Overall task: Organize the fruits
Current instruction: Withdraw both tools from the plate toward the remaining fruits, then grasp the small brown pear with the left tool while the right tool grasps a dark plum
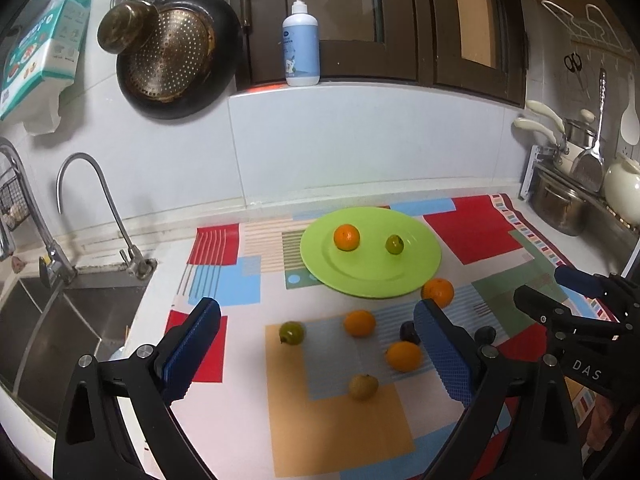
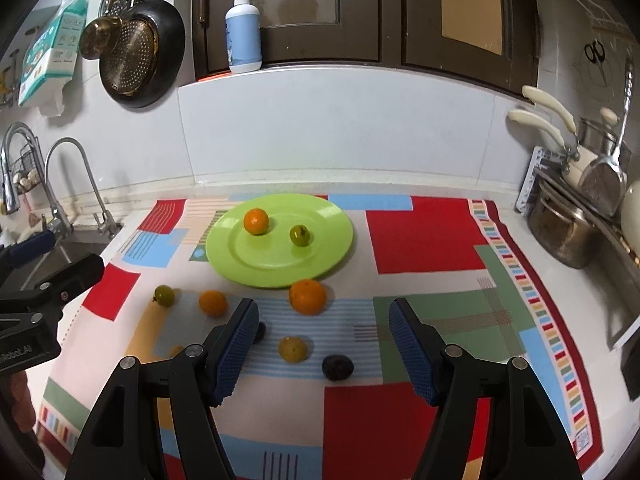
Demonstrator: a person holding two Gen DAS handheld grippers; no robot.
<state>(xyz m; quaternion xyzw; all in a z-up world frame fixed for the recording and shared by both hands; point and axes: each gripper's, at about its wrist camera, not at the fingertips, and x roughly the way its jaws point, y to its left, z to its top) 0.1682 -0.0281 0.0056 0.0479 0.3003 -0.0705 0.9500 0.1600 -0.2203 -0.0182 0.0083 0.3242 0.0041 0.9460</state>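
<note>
Yellow fruit [image 2: 293,349] between right claw [image 2: 324,350] fingers.

Left wrist view: mounted behind the left gripper [image 1: 316,352], looks forward and down over the worktop toward the far wall; sits left in the scene, sink [image 1: 60,320] close at its left edge. Right wrist view: behind the right gripper [image 2: 324,348], same heading, set further right; pots [image 2: 568,228] at its right edge. Both are close above the patterned mat [image 1: 472,232]. Shared: green plate [image 1: 372,284] [image 2: 256,268], loose fruit, soap bottle [image 1: 301,40]. Each view catches the other gripper at its edge.
</note>
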